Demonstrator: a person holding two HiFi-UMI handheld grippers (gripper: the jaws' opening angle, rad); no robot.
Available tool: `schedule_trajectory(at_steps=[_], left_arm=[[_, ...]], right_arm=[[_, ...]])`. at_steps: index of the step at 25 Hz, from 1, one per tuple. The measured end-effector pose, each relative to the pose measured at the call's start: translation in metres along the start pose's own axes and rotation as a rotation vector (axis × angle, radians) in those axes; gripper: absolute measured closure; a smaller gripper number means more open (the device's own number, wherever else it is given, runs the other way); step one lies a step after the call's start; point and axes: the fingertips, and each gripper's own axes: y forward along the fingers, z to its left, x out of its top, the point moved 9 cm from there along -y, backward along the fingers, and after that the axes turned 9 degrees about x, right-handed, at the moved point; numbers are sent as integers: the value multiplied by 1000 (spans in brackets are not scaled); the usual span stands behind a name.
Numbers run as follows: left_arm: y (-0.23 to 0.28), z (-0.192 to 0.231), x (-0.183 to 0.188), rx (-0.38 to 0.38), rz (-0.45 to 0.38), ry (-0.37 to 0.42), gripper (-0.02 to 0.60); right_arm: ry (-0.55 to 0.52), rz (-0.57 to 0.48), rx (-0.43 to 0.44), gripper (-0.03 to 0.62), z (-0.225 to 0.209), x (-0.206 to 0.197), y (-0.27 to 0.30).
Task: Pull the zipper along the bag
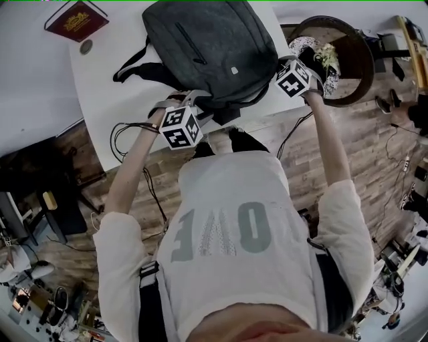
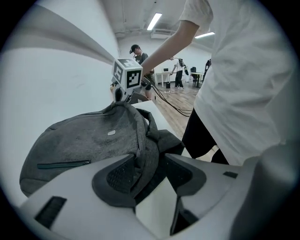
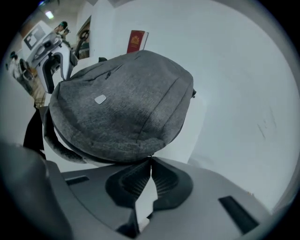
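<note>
**Left gripper view.** Bag (image 2: 93, 140): grey, lying on a white table (image 2: 157, 112). Left gripper (image 2: 150, 168): jaws narrow, clamped on a fold of the bag's near edge, with cloth filling the gap. We judge this to be the anchoring hold. A short pocket zip (image 2: 63, 164) shows on the face and looks closed. Two or three people stand well away in the room behind.

**Right gripper view.** Right gripper (image 3: 150, 171): jaws pressed together, tips touching the bag's lower rim. Whether a zip pull is nipped between them is too small for us to tell. We judge the step to be grip set, pull not yet begun. The next move calls for a steady draw along the rim while the other side holds the cloth taut.

**Head view.** The bag sits at the table's near edge, with a gripper at each near corner.
- Straps (image 1: 134, 70) trail to the left.
- A red book (image 1: 77, 20) and a small disc (image 1: 86, 47) lie well apart from the bag, out of the way.
- A round stool (image 1: 358, 60) stands just beside the right hand and may crowd an outward pull.
- Cables (image 1: 124, 133) hang near the left arm.
</note>
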Motion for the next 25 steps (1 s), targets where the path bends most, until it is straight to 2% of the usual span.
schedule_trajectory(at_steps=[2, 6, 10, 17, 23, 25], left_arm=[[4, 2, 2, -13, -3, -3, 362], [10, 3, 7, -30, -16, -43, 362], [14, 0, 15, -15, -7, -52, 362], [16, -7, 23, 15, -17, -118, 362], [12, -11, 19, 88, -7, -176, 362], [9, -10, 19, 107, -15, -218, 362]], right_arm=[[-79, 30, 2, 563, -7, 7, 6], [-179, 33, 62, 562, -22, 14, 11], [-295, 64, 50, 562, -29, 27, 12], [-393, 38, 50, 563, -38, 55, 21], [-488, -23, 42, 562, -40, 110, 40], [-525, -40, 34, 563, -40, 130, 41]])
